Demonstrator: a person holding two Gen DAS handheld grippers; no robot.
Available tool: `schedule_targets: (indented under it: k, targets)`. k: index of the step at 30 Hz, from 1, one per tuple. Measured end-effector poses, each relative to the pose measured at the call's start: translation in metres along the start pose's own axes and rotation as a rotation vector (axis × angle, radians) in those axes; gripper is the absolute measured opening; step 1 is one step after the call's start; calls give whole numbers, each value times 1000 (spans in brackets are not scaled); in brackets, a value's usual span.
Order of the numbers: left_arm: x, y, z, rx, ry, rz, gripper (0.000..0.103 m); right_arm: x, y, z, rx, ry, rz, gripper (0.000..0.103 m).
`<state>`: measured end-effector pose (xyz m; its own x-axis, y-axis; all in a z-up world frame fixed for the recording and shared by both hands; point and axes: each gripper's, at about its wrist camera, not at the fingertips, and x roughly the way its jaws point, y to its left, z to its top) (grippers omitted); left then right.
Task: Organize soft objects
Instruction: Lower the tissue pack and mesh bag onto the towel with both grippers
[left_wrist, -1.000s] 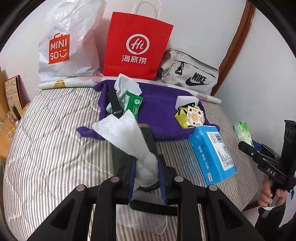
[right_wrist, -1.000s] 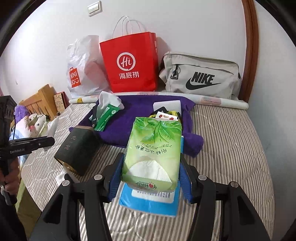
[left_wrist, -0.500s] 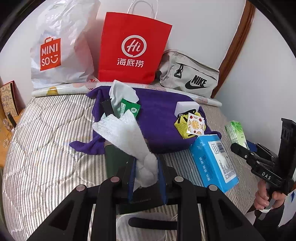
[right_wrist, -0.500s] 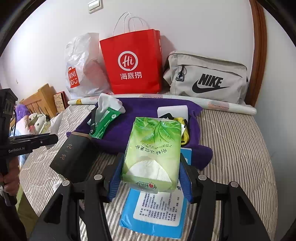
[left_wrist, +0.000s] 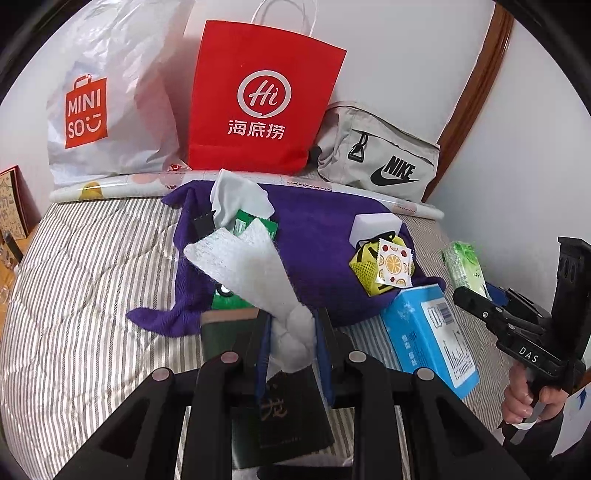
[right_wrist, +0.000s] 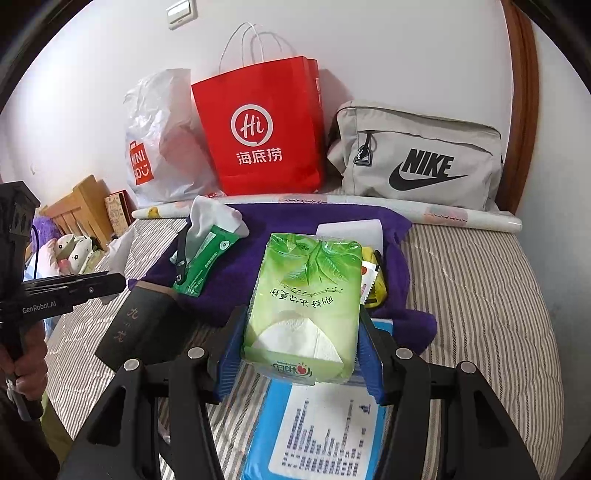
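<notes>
Both tongs, advanced toward the purple towel (left_wrist: 325, 236), still clamp tissue (left_wrist: 255, 273) and green pack (right_wrist: 306, 306).

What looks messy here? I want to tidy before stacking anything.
The purple towel lies rumpled with one corner trailing over the striped bed. A white tissue sticks out of the open green wipes pack lying askew on it.

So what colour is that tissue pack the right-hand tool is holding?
Light green with a leaf print, white tissue showing; the tissue pack is clearest in the right wrist view.
</notes>
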<state>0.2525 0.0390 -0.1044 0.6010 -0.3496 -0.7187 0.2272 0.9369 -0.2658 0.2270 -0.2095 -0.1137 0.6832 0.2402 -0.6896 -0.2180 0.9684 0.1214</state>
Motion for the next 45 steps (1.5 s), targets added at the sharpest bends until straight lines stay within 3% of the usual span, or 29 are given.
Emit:
schedule_targets:
  k: [16,28,45]
  targets:
    - [35,4,30,21,14,-6,22,35,-8,18,-9,28,-32,55]
    - [78,7,51,45,106,59,22,67,-11,32,-43,76,-69,55]
    - [120,16,62,65,195,126,23,123,-18,52,-33,186,-43,55]
